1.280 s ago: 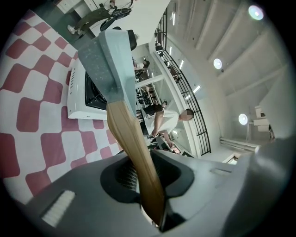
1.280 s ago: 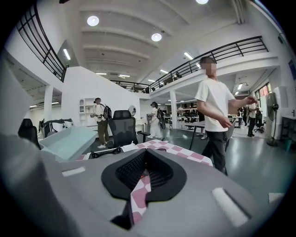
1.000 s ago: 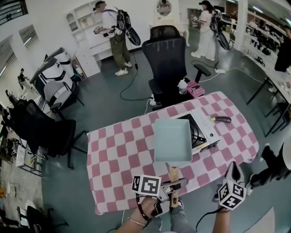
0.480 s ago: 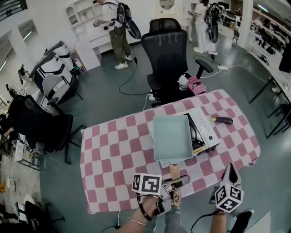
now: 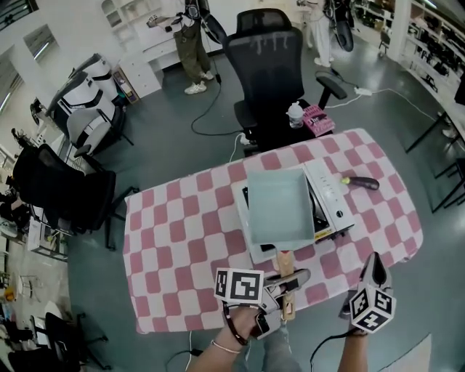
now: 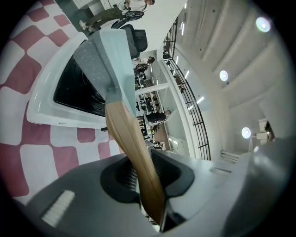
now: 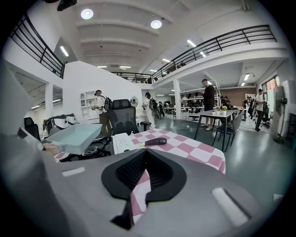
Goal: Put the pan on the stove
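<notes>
Pink-checked tablecloth (image 5: 182,225) hangs over a grey floor (image 5: 167,149); left claw (image 5: 289,282) grips the pan handle (image 5: 285,263), right claw (image 5: 374,263) shut, empty.

grey-green floor (image 5: 182,152), black office chair (image 5: 265,65), white shelving (image 5: 134,43), mezzanine railing (image 7: 222,40), ceiling lights (image 7: 87,14)

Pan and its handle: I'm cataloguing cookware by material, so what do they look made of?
Pan: pale mint, matte, finely speckled on the underside in the left gripper view. It is probably coated metal, though the kind of coating is unclear. Handle: tan and smooth, with lengthwise streaks like grain, so most likely wood.
</notes>
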